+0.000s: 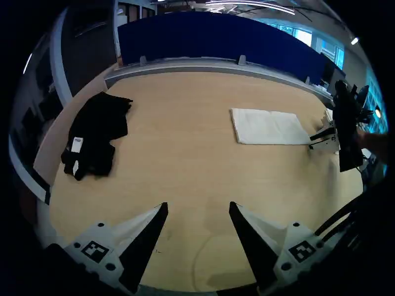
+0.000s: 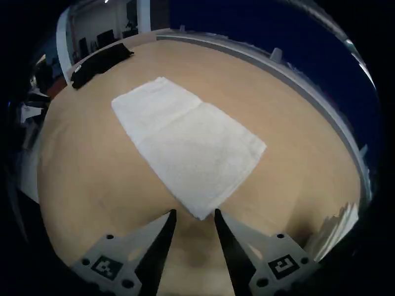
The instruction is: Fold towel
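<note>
A white towel point(image 1: 269, 127) lies flat on the wooden table point(image 1: 187, 158), folded into a long rectangle. In the right gripper view the towel point(image 2: 185, 140) stretches away from me, and its near corner reaches just into the gap of my right gripper point(image 2: 194, 211). That gripper is open, its fingers either side of the corner without pressing on it. The left gripper view shows the right gripper point(image 1: 315, 142) at the towel's right end, held by a hand point(image 1: 375, 143). My left gripper point(image 1: 198, 203) hangs open over bare table, well short of the towel.
A black garment point(image 1: 96, 133) lies crumpled near the table's left edge, also seen far off in the right gripper view point(image 2: 101, 61). A blue partition point(image 1: 217, 37) runs along the far edge. A pale stack point(image 2: 335, 227) sits at the near right.
</note>
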`<state>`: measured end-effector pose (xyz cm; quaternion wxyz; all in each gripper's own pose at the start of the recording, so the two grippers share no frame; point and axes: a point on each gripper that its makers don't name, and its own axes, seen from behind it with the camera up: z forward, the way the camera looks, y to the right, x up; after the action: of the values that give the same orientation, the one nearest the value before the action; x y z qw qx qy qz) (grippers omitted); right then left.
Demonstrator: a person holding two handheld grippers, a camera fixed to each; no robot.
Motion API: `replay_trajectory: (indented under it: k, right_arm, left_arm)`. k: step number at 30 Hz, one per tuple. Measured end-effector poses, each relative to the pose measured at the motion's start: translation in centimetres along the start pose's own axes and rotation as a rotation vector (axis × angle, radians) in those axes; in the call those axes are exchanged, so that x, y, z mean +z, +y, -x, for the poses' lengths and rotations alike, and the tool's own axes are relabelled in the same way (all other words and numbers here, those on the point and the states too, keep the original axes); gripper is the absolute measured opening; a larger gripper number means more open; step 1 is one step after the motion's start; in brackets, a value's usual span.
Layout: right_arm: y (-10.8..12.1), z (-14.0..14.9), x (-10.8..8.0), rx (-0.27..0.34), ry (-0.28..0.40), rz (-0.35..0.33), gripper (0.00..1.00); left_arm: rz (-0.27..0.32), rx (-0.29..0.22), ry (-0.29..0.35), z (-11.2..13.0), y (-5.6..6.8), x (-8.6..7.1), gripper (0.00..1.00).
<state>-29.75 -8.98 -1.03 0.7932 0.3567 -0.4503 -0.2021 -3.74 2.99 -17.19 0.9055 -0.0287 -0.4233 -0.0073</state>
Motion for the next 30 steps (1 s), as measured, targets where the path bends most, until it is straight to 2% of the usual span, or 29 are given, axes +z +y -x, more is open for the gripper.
replay_trajectory:
  k: [12, 17, 21, 30]
  right_arm:
    - [-0.2, 0.7, 0.0, -0.027, -0.021, -0.036, 0.26]
    - [-0.5, 0.8, 0.0, -0.033, -0.023, -0.046, 0.16]
    - [-0.3, 0.7, -0.1, -0.044, -0.02, -0.03, 0.06]
    - [0.0, -0.3, -0.2, -0.042, 0.002, -0.007, 0.05]
  left_arm:
    - [-0.036, -0.037, -0.013, 2.1, -1.1, -1.8, 0.92]
    - [-0.04, -0.042, -0.017, 2.7, -1.2, -2.0, 0.92]
    - [-0.04, -0.044, -0.018, 2.8, -1.2, -1.9, 0.92]
    - [-0.033, -0.052, -0.019, 2.9, -1.0, -1.9, 0.92]
